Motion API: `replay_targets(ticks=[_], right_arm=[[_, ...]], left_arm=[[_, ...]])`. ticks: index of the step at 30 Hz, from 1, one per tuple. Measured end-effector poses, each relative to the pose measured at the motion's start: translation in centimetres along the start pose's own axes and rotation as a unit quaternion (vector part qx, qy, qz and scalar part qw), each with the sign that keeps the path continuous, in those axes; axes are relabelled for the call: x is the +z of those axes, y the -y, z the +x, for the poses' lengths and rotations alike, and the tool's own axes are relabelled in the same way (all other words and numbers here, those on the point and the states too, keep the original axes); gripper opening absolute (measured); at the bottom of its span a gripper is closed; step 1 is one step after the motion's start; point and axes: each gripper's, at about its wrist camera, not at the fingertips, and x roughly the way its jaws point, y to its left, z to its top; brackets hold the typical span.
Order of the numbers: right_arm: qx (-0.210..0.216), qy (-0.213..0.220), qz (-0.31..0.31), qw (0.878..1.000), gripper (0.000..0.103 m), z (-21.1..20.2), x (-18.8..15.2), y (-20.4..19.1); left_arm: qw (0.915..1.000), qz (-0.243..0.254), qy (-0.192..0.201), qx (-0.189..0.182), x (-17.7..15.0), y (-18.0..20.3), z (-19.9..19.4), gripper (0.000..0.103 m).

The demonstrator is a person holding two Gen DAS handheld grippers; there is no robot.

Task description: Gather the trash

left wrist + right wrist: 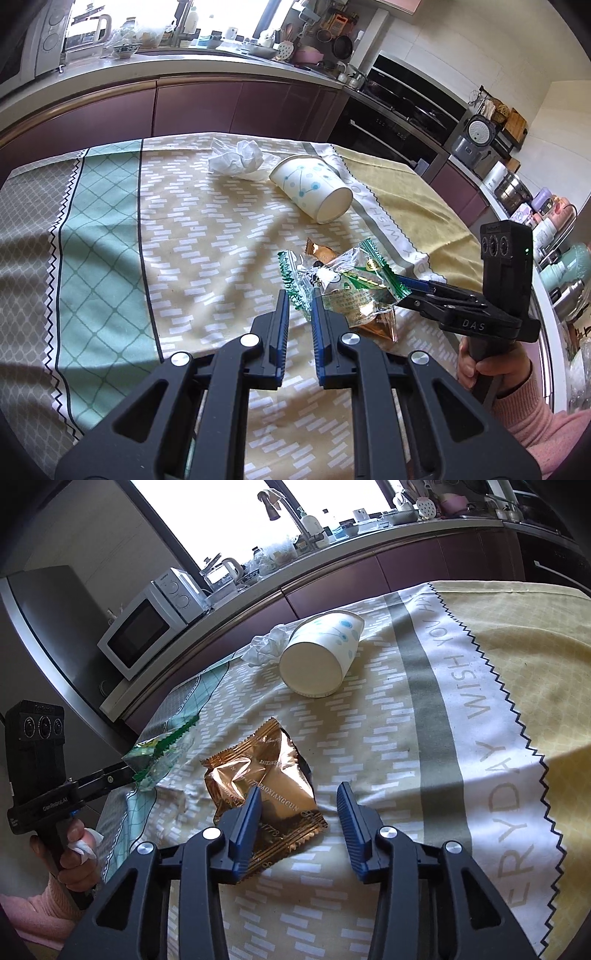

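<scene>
My left gripper is shut on a clear green-edged wrapper and holds it just above the table; the wrapper also shows in the right wrist view. A bronze foil snack packet lies on the cloth, partly under the wrapper in the left wrist view. My right gripper is open, its left finger over the packet's near edge. A paper cup lies on its side further back, a crumpled white tissue behind it.
A patterned tablecloth covers the table. Behind it runs a kitchen counter with a microwave, a kettle and dishes. An oven and shelves of bottles stand to the right.
</scene>
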Motion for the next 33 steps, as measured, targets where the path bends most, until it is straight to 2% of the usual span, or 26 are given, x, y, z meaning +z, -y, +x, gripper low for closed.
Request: replay_targets(ticks=[2,5,7,8,9,18,22,23,27,30,33], right_arm=[[-0.002,-0.005,-0.012,1.000,0.045,0.3,0.0,-0.6],[-0.030,-0.008,-0.051,0.998,0.044,0.8,-0.2,-1.9],[-0.036,-0.018,-0.058,0.997,0.023,1.2,-0.2,-2.2],[-0.031,-0.025,-0.055,0.998,0.001,1.5,-0.3,-2.1],[-0.028,-0.022,-0.054,0.998,0.001,1.5,-0.3,-2.1],[0.016,-0.004,-0.047,0.999,0.000,0.3,-0.5,-3.3],[0.048,-0.010,-0.008,0.999,0.004,-0.6,-1.0,-2.7],[0.045,-0.009,0.000,0.999,0.006,-0.9,-1.3,-2.5],[0.056,-0.023,0.041,0.997,0.027,-2.0,-3.1,-1.6],[0.059,-0.032,0.053,0.996,0.036,-2.1,-4.0,-1.5],[0.068,-0.032,0.064,0.995,0.040,-1.9,-4.6,-1.9]], left_arm=[[1.0000,-0.001,-0.007,0.002,-0.3,-0.1,0.5,0.012],[0.9999,-0.010,-0.008,0.007,-0.4,-0.6,0.6,0.012],[0.9998,-0.016,-0.007,0.010,-0.4,-1.1,0.5,0.012],[0.9997,-0.019,-0.006,0.011,-0.4,-1.3,0.4,0.012],[0.9997,-0.020,-0.005,0.012,-0.4,-1.5,0.2,0.012],[0.9992,-0.030,0.007,0.027,-1.3,-3.0,-2.0,0.012],[0.9988,-0.032,0.018,0.032,-1.5,-3.4,-3.2,0.012],[0.9988,-0.033,0.020,0.030,-1.6,-3.5,-3.4,0.012],[0.9989,-0.030,0.025,0.027,-1.8,-3.6,-4.0,0.012],[0.9990,-0.031,0.023,0.021,-1.9,-3.7,-3.8,0.012],[0.9993,-0.029,0.018,0.016,-2.0,-3.5,-3.3,0.012]])
